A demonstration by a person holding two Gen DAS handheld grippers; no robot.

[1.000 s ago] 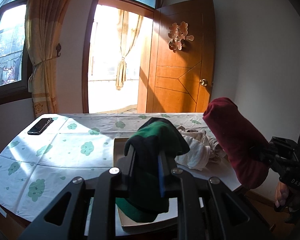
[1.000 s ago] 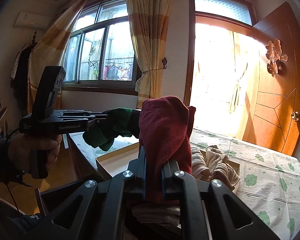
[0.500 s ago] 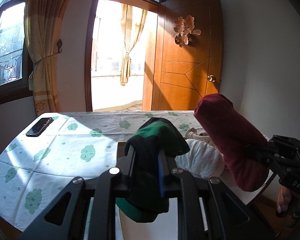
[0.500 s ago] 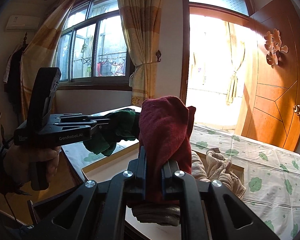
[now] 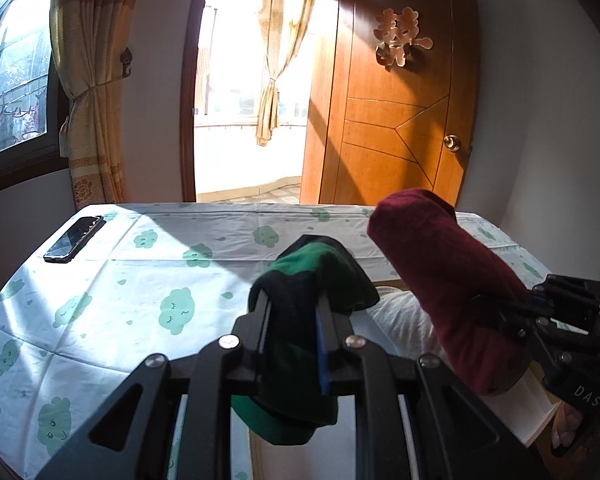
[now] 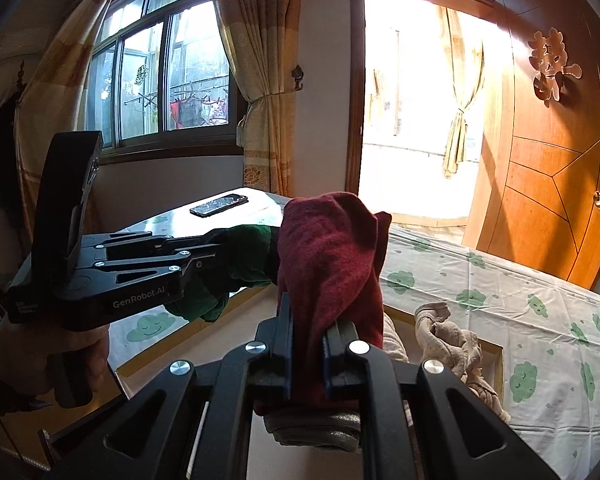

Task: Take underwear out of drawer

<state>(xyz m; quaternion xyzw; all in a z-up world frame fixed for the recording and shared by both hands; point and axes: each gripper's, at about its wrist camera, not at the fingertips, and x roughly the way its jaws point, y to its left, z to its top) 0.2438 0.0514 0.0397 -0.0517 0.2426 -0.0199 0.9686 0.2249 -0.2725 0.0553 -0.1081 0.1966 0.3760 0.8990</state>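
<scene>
Sunlight from an open balcony doorway falls across a table (image 5: 112, 280) covered in a white cloth printed with green clouds, with a wooden door (image 5: 404, 120) standing open at 1 o'clock and a curtained window at 10 o'clock. A dark phone (image 5: 74, 238) lies near the table's far left corner. The left gripper (image 5: 292, 320) is clamped on a green and black piece of underwear (image 5: 308, 276), whose long axis runs along the fingers toward 12 o'clock, its ends hanging beyond the tips and below the jaws. At 3 o'clock the right gripper (image 6: 306, 332) is closed tight on a dark red piece of underwear (image 6: 332, 256), a roll pointing up toward 11 o'clock in the left wrist view. Both garments are held above the drawer (image 6: 496, 354), where pale beige garments (image 6: 456, 340) lie bunched. Bare cloth stretches left and ahead of the drawer's edge.
</scene>
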